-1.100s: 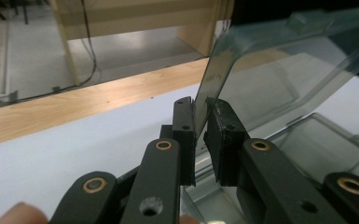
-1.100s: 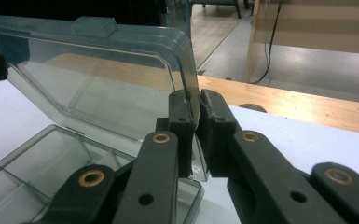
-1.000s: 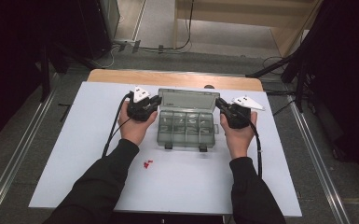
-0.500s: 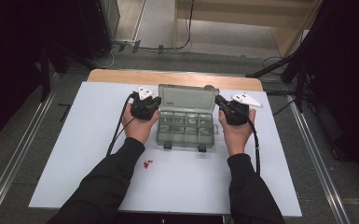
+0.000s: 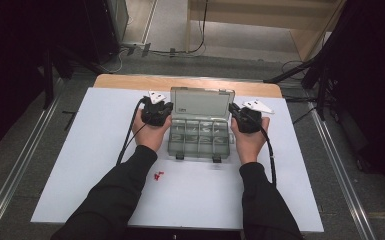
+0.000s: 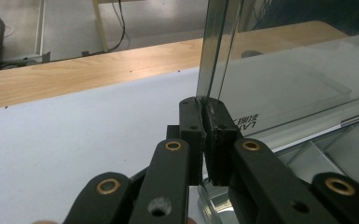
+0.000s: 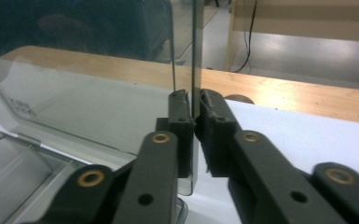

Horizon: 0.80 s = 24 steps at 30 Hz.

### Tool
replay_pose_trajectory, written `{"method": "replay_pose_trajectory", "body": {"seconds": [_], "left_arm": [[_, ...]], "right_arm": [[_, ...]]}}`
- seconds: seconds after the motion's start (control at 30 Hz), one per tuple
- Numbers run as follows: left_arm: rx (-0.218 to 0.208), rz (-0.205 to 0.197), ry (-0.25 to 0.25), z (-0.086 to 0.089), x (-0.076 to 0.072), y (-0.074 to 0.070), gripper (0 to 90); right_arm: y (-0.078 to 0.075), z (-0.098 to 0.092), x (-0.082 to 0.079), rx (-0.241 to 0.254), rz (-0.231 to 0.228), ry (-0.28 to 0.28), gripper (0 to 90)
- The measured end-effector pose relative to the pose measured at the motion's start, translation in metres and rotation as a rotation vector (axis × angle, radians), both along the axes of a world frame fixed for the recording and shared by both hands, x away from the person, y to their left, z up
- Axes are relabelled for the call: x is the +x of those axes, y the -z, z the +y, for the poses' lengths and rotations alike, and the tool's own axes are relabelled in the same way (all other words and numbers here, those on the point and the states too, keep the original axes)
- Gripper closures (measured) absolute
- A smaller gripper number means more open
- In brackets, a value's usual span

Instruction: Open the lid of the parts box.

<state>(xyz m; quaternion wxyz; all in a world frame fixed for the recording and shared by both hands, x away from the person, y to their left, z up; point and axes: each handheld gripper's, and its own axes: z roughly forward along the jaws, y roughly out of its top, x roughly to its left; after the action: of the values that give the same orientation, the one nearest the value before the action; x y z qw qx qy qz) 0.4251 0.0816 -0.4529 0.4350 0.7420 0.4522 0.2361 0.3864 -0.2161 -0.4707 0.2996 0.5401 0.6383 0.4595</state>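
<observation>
The lid (image 5: 201, 103) of the clear compartment box (image 5: 199, 136) is now being stood upright, having been lying flatter a second ago. The left gripper (image 6: 204, 135), whose jaws have just been closing, is being clamped on the lid's left edge; the right gripper (image 7: 191, 126) is being pressed on its right edge.

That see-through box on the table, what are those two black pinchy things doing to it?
A person holds a gripper in each hand, and both are pinching the lid of the clear compartment box. The left gripper is clamped on the lid's left edge and the right gripper on its right edge. The lid stands open and raised behind the tray. A few small red bits lie on the white table near the person's left sleeve.
</observation>
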Motion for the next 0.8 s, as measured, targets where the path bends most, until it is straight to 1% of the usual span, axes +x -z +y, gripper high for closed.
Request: {"method": "replay_pose_trajectory", "body": {"seconds": [0.03, 0.07, 0.1, 0.17, 0.23, 0.27, 0.3, 0.33, 0.4, 0.53, 0.63, 0.73, 0.77, 0.8], "left_arm": [[-0.004, 0.003, -0.002, 0.000, 0.001, 0.000, 86.8], [-0.006, 0.006, 0.001, 0.000, 0.002, 0.000, 86.8], [-0.005, 0.009, 0.002, 0.000, 0.003, 0.000, 86.8], [-0.023, 0.023, 0.000, 0.002, 0.005, 0.000, 86.7], [-0.059, 0.054, 0.001, 0.005, 0.009, -0.001, 86.4], [-0.067, 0.066, 0.006, 0.006, 0.011, -0.001, 86.3], [-0.075, 0.074, 0.011, 0.007, 0.012, -0.001, 86.2], [-0.080, 0.089, 0.008, 0.007, 0.015, -0.002, 86.1], [-0.083, 0.107, 0.011, 0.007, 0.019, -0.002, 86.1], [-0.076, 0.141, 0.019, 0.008, 0.029, -0.003, 86.2], [-0.101, 0.159, 0.017, 0.008, 0.034, -0.001, 86.2], [-0.113, 0.178, 0.022, 0.010, 0.039, 0.000, 86.2], [-0.124, 0.188, 0.021, 0.010, 0.041, 0.001, 86.2], [-0.122, 0.194, 0.021, 0.010, 0.042, 0.001, 86.1]], "right_arm": [[0.000, 0.001, 0.001, 0.035, 0.015, 0.013, 87.3], [0.000, 0.001, 0.002, 0.047, 0.022, 0.020, 87.6], [-0.001, 0.001, 0.004, 0.038, 0.027, 0.028, 87.9], [-0.002, 0.002, 0.007, 0.035, 0.045, 0.032, 88.2], [-0.003, 0.002, 0.010, 0.041, 0.061, 0.024, 88.3], [-0.004, 0.001, 0.012, 0.032, 0.062, 0.013, 88.3], [-0.004, 0.001, 0.013, 0.033, 0.068, 0.014, 88.3], [-0.004, 0.000, 0.015, 0.028, 0.068, 0.009, 88.3], [-0.005, 0.000, 0.017, 0.032, 0.081, 0.008, 88.3], [-0.005, -0.001, 0.023, 0.053, 0.106, 0.012, 88.2], [-0.005, -0.002, 0.029, 0.059, 0.123, 0.005, 88.1], [-0.005, -0.005, 0.035, 0.068, 0.146, -0.007, 88.0], [-0.005, -0.005, 0.036, 0.068, 0.151, -0.010, 88.0], [-0.005, -0.005, 0.038, 0.074, 0.160, -0.011, 88.0]]}}
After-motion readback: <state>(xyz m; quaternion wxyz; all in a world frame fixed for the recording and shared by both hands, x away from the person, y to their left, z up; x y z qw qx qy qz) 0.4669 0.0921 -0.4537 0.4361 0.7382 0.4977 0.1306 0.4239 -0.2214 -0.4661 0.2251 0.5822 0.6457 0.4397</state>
